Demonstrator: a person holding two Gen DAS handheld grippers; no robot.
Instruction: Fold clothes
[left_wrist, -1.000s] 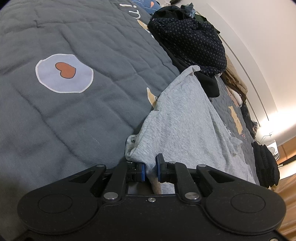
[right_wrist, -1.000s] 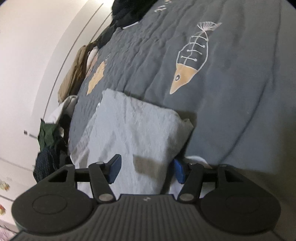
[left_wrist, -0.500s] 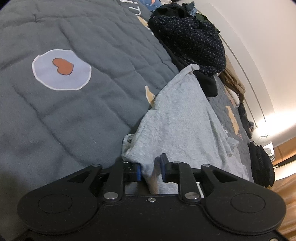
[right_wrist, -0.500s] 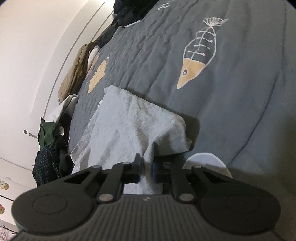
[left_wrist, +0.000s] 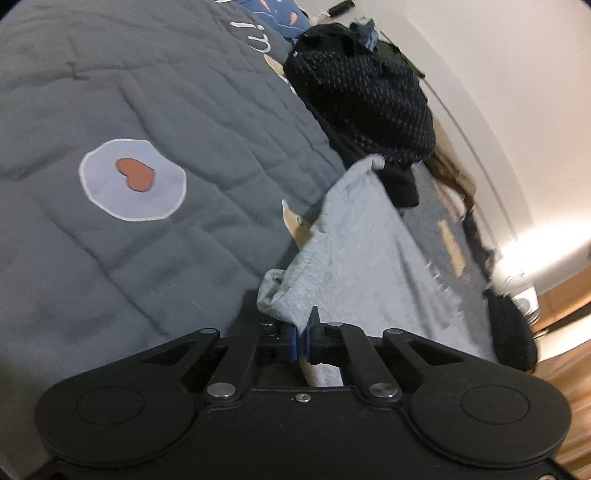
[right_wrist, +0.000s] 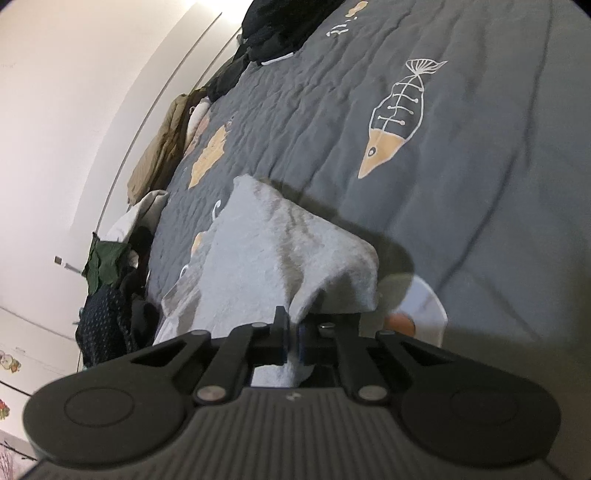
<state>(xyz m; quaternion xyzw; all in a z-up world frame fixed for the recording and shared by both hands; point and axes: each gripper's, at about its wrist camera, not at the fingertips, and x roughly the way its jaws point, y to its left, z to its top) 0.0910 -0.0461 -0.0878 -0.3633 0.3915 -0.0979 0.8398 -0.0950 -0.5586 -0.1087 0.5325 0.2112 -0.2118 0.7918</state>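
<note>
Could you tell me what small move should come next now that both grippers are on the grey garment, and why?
Probably lift both ends together and carry them forward over the garment. The left gripper and right gripper are each shut on a near edge of the grey garment, which is already tented off the quilt, so a fold seems ready.

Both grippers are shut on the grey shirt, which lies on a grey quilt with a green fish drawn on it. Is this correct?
Not quite: the fish is orange and white, not green, as the right wrist view shows. The rest holds: the left gripper and the right gripper are both shut on the grey shirt, on the grey quilt.
</note>
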